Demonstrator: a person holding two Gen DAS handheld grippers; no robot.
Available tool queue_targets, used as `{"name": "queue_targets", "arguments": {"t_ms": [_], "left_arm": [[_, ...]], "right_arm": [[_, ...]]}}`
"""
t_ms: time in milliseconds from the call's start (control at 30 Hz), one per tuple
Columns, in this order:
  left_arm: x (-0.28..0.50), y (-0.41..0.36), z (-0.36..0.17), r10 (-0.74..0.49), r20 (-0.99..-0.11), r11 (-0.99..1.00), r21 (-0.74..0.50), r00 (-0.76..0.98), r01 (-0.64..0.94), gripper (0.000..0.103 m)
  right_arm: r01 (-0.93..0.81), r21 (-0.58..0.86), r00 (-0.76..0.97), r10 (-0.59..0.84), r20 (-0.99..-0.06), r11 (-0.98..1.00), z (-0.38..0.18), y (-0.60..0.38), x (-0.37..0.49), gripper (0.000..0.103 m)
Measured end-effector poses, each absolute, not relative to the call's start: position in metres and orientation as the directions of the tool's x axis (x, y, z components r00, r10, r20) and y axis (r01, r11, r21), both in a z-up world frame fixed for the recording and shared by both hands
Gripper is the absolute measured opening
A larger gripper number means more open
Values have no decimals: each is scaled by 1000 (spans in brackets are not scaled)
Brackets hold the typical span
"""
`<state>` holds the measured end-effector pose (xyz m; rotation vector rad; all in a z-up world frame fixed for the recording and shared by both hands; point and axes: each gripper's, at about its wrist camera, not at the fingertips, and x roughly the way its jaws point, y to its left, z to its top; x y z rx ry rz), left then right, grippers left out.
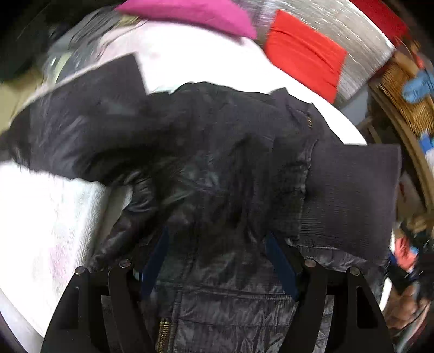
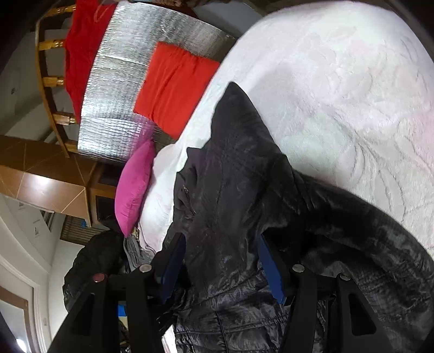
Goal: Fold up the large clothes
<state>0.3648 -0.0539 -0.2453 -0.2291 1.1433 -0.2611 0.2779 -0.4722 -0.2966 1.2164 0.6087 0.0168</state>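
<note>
A dark puffer jacket (image 1: pixel 206 152) with a brass zipper and ribbed knit cuffs lies bunched on a white blanket (image 1: pixel 48 217). My left gripper (image 1: pixel 217 260) has its blue-padded fingers (image 1: pixel 154 260) wide apart with jacket fabric lying between them near the zipper. A ribbed cuff (image 1: pixel 352 195) hangs to the right. In the right wrist view the jacket (image 2: pixel 244 190) drapes over my right gripper (image 2: pixel 222 266), whose blue fingers (image 2: pixel 271 271) stand apart with shiny fabric between them. The white blanket (image 2: pixel 339 95) fills the right side.
A magenta pillow (image 1: pixel 190 13) and a red folded cloth (image 1: pixel 303 59) lie on a silver foil mat (image 2: pixel 122 81). A wooden chair (image 2: pixel 51 81) carries a red garment. A wicker basket (image 1: pixel 401 92) stands at the right. Another dark garment (image 2: pixel 92 266) lies lower left.
</note>
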Motion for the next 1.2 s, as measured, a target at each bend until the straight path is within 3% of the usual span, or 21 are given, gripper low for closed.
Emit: {"name": "queue_targets", "arguments": {"t_ms": [267,533,633,733,767,867,1000,1100,1200], "left_arm": [[373,0,-232,-271,-834,937,-344,480,-68,74],[367,4,-213,-311,-796,935,-355,519,15,78],[367,0,-223,-327,-807,934,-354,492,41,78],[370,-12,-232,-327,-813,940,-335,483,73,77],[370,-19,-234,-308,-815,949,-303,491,92,76],[365,-36,-236,-219,-818,975,-168,532,143,48],[360,-58,-235,-84,-781,985,30,619,172,46],[358,-65,-235,-52,-761,978,93,647,188,43],[362,-65,-237,-40,-761,976,108,648,187,39]], "right_arm": [[338,887,836,333,-436,313,-309,-480,276,59],[334,862,836,304,-458,382,-298,-474,279,59],[334,820,842,243,-481,465,-284,-473,276,59],[438,656,804,58,-592,615,-265,-468,276,59],[478,592,782,-8,-623,649,-261,-466,277,59],[572,397,699,-173,-694,718,-257,-462,290,59],[562,385,654,-109,-748,732,-277,-472,311,59],[558,372,629,-85,-773,742,-291,-475,318,58],[555,319,609,-115,-784,768,-290,-470,321,44]]}}
